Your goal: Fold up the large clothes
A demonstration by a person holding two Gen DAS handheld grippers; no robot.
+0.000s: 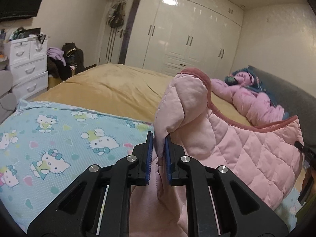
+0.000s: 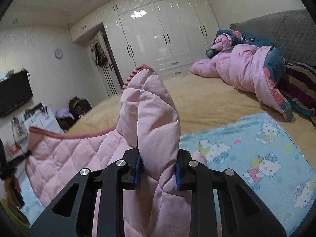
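Left gripper (image 1: 159, 138): nearest the lens in the left wrist view; its two black arms end in blue pads (image 1: 150, 148) pressed onto a bunched fold of the pink quilted jacket (image 1: 237, 148), so it is clamped on the fabric.
Right gripper (image 2: 158, 158): nearest the lens in the right wrist view; its blue pads (image 2: 137, 167) sit on either side of a thick puffy fold of the same jacket (image 2: 154, 118), which fills the gap, so it grips the cloth.
Jacket position: held up off the bed between both grippers, sagging across the near part of the bed; a darker pink ribbed trim (image 1: 197, 73) runs along its upper edge.
Cartoon-cat blanket (image 1: 59, 138): light blue, spread flat on the near end of the bed, under and beside the jacket.
Bedspread (image 1: 110, 86): mustard yellow, covering the bed beyond the blanket.
Crumpled duvet (image 2: 246, 67): pink with a dark floral side, heaped at the far right by the grey headboard (image 2: 276, 29).
Wardrobe (image 1: 187, 35): glossy white doors along the far wall.
White drawer unit (image 1: 27, 67): at the far left, with dark clothes piled just beside it.
Wall clock (image 2: 58, 53): round, on the left wall.
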